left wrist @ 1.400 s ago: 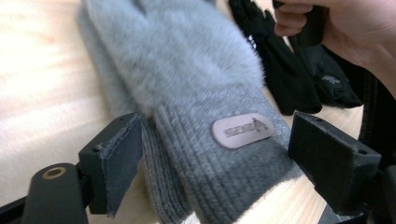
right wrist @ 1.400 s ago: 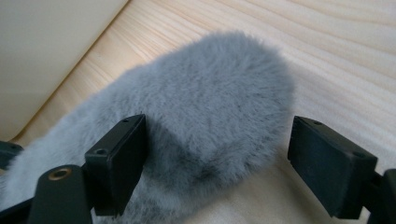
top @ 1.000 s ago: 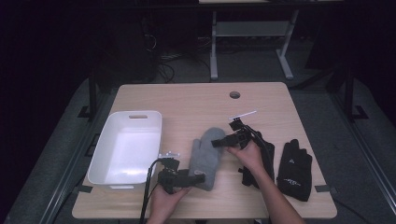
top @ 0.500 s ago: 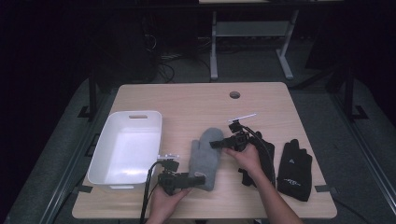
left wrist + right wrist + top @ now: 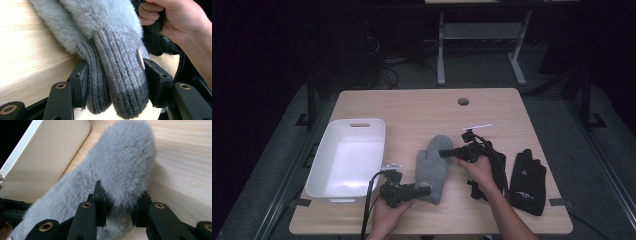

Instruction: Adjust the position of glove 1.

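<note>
A grey fuzzy mitten [image 5: 433, 167] with a knit cuff lies on the wooden table [image 5: 412, 110]. My left gripper [image 5: 424, 190] reaches it from the near side. In the left gripper view the ribbed cuff [image 5: 120, 75] fills the gap of the left gripper [image 5: 117, 82]; its jaws have just been closing and both pads touch the cuff. My right gripper [image 5: 444, 152] comes in from the mitten's right edge. Its jaws have also just been closing, and the right gripper [image 5: 120, 205] pinches a fold of the fuzzy part [image 5: 125, 162].
A white plastic tub [image 5: 327, 165] stands left of the mitten, its wall [image 5: 50, 150] close by. A black glove [image 5: 527, 182] lies flat at the right, with more black fabric [image 5: 499, 167] under the right hand. A round cable hole [image 5: 463, 101] sits far back.
Both hands have stayed where they were. The jaws of both grippers have narrowed onto the mitten, which has hardly shifted.
</note>
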`<action>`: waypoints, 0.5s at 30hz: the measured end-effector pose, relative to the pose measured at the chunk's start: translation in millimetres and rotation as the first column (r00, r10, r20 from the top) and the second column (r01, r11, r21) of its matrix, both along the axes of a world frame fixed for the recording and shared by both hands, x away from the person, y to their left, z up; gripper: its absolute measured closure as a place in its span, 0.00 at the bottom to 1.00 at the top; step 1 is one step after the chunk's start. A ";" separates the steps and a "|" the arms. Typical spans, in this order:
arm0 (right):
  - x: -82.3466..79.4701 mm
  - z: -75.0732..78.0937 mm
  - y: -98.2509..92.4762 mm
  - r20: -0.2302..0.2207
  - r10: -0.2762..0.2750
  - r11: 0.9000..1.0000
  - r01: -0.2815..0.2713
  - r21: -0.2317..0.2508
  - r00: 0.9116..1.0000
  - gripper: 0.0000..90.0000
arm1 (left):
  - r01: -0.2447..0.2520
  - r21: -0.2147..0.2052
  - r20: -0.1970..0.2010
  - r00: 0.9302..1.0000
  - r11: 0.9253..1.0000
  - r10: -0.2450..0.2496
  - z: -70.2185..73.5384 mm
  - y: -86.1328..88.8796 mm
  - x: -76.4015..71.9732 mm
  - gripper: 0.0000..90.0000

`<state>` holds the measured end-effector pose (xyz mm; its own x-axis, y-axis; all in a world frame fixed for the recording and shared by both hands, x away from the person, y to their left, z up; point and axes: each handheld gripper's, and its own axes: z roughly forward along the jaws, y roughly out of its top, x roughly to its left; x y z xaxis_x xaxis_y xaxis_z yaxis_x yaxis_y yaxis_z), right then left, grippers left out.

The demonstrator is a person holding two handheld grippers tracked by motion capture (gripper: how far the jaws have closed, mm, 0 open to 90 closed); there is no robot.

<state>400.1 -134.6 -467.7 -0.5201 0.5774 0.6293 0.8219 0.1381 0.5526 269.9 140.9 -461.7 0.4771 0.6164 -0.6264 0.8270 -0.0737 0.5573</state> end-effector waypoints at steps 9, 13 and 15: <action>-3.1 9.1 -5.8 0.020 -0.012 1.000 0.012 0.009 1.000 0.79 | 0.013 -0.003 0.022 1.000 1.000 -0.013 5.3 -2.9 0.4 0.48; -4.5 15.8 -11.0 0.025 -0.024 0.999 0.023 0.022 0.999 0.79 | 0.009 -0.016 0.027 1.000 1.000 -0.009 9.5 -6.2 0.6 0.48; -5.4 18.8 -13.5 0.028 -0.030 0.999 0.029 0.032 0.999 0.79 | 0.013 -0.010 0.036 0.999 1.000 -0.013 10.7 -6.9 0.8 0.48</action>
